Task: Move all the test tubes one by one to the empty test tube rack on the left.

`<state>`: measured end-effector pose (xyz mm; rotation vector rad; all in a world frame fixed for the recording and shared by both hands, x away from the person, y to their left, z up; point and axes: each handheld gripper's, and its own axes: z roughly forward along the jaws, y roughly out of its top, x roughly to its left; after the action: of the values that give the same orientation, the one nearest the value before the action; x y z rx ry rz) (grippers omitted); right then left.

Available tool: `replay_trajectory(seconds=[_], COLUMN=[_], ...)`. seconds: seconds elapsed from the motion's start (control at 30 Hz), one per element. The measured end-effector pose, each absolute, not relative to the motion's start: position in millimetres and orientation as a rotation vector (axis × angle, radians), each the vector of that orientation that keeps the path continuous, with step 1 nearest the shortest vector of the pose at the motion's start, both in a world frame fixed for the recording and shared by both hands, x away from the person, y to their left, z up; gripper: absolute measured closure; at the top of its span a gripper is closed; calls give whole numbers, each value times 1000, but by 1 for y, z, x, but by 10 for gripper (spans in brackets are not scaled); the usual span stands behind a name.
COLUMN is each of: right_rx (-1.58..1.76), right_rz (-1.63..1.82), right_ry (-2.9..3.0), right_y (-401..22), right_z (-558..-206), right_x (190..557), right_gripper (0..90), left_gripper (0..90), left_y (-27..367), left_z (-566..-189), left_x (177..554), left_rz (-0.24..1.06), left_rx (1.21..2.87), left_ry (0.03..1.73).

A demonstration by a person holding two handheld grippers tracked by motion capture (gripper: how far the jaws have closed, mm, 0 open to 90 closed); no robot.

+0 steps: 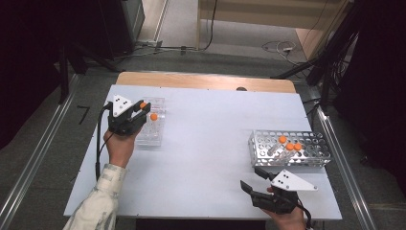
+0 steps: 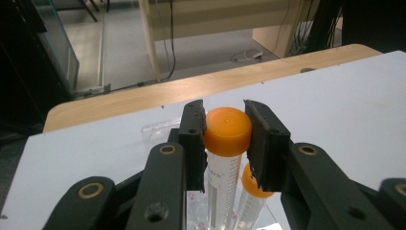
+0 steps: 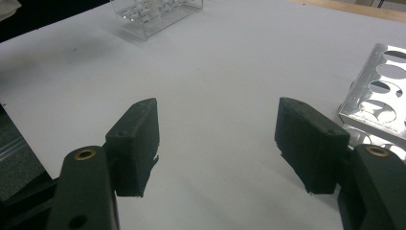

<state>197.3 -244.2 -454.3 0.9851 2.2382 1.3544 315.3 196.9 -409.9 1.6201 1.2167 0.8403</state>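
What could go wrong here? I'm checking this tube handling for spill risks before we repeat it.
The left gripper grips the tube by its orange cap alone, so it could slip or tilt. A second tube stands close beside it in the clear rack and may get knocked. That light rack might lift or shift with the tube, since the right gripper is far off, open.

Table: a white top [image 1: 215, 143] is laid over a wooden board [image 1: 206, 80], which is left bare as a strip along the far edge.
Floor: grey carpet [image 1: 43, 139] is seen on both sides of the table; a paler floor [image 1: 182, 24] lies beyond it.
Rails: metal rails [image 1: 36, 158] are run along the floor at the left and right sides.
Cables: cables [image 1: 277, 47] are strewn on the floor past the far edge.
Furniture: a pale wooden unit [image 1: 268, 12] is stood beyond the far edge.
Light: the table is evenly lit; both far corners of the room are left dark.
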Motion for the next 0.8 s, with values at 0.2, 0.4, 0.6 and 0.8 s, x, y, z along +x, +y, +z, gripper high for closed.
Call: replay_trajectory(seconds=[0.2, 0.4, 0.6, 0.8], right_rx=[983, 983, 982, 983], right_rz=[1351, 1349, 1350, 1349], right_ry=[2242, 2247, 2247, 2248], right_y=[-243, -242, -243, -243], right_z=[-455, -456, -456, -456], right_x=[197, 197, 197, 197], right_gripper=[305, 305, 306, 307], left_gripper=[701, 700, 688, 638], left_y=[199, 199, 198, 199], left_z=[-416, -416, -416, -415], left_x=[314, 314, 314, 313], left_rz=[830, 827, 819, 811], left_rx=[1624, 1618, 1620, 1613], left_ry=[1225, 1227, 1221, 1224])
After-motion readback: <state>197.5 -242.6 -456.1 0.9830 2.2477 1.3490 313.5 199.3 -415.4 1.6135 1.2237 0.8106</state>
